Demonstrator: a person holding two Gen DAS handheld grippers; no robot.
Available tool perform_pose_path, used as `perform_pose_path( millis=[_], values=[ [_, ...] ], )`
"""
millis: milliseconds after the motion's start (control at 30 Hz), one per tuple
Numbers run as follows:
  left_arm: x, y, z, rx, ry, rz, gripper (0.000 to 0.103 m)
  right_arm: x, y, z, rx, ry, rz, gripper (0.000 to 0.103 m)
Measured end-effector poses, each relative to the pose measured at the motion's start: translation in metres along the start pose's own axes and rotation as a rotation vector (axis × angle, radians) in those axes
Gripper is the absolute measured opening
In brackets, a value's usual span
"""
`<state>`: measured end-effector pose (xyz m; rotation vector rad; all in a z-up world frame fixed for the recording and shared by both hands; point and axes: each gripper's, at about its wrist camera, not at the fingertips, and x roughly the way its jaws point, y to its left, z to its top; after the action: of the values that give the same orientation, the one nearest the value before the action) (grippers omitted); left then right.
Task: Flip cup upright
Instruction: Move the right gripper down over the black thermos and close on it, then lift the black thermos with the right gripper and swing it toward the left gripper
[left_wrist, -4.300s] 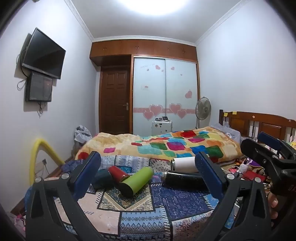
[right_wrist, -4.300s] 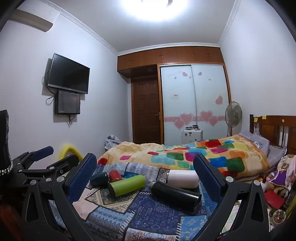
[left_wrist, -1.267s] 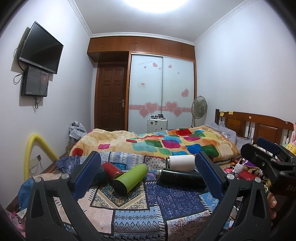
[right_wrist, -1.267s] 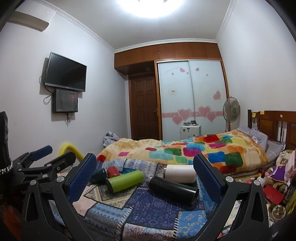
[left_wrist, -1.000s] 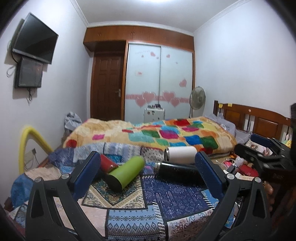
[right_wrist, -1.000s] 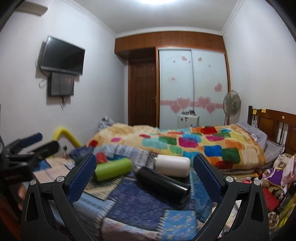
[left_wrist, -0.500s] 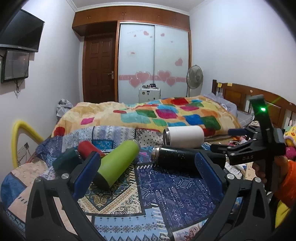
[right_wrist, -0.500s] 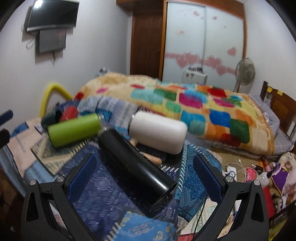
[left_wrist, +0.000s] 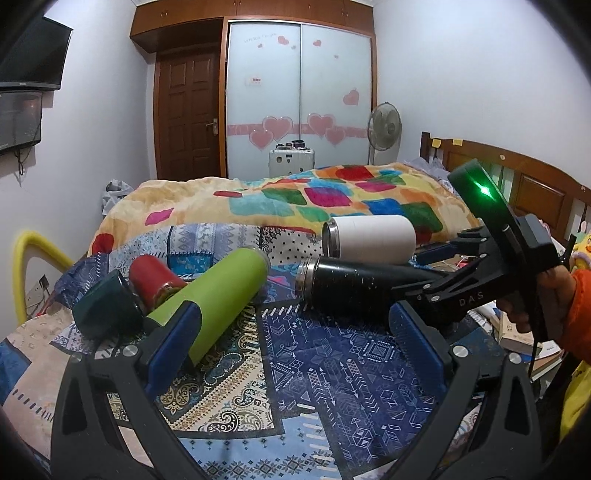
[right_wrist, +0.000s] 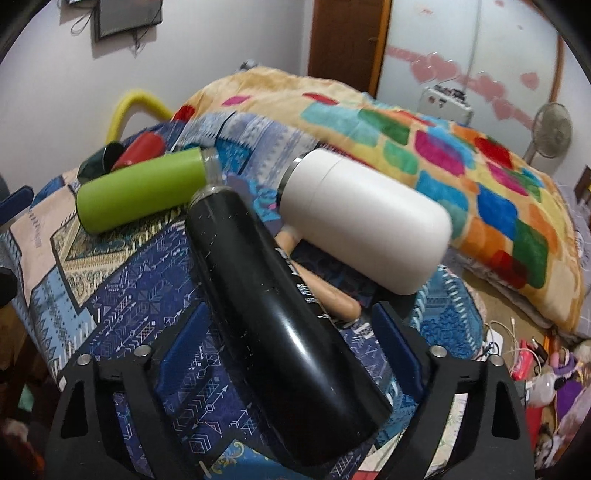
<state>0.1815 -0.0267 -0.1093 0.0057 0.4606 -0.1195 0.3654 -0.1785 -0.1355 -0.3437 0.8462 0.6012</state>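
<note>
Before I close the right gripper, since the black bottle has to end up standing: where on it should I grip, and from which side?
Grip the black bottle on its plain body near the base end. It lies on its side on the patterned cloth, base toward the open right gripper, whose fingers already flank it. Come in from that end, clear of the white bottle beside it.

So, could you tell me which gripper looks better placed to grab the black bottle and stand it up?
Right. The right gripper is open with its jaws on either side of the lying black bottle. The left gripper is open too, but sits back, nearer the green bottle.
</note>
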Motion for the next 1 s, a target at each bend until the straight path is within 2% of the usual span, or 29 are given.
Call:
perform_pose_path(
  millis=[133,433,500,567,767,1000],
  values=[
    [0.006,0.0,-0.002,-0.004,0.01,-0.001,0.103,0.016,0.003,0.004,-0.043,0.067,0.024,0.076],
    [0.016,0.0,-0.006,-0.025,0.041,-0.016,0.103,0.03,0.01,0.007,-0.123,0.126,0.009,0.076],
    [0.015,0.001,-0.007,-0.026,0.039,-0.014,0.103,0.035,0.014,0.005,-0.149,0.157,0.007,0.071],
    [0.014,0.001,-0.007,-0.028,0.038,-0.012,0.103,0.033,0.02,0.003,-0.179,0.155,-0.015,0.069],
    [0.015,0.005,-0.006,-0.046,0.048,-0.013,0.103,0.025,0.03,-0.002,-0.181,0.124,-0.006,0.063],
    [0.008,0.011,-0.004,-0.058,0.036,0.009,0.103,0.014,0.041,-0.005,-0.167,0.077,-0.008,0.062]
  ],
)
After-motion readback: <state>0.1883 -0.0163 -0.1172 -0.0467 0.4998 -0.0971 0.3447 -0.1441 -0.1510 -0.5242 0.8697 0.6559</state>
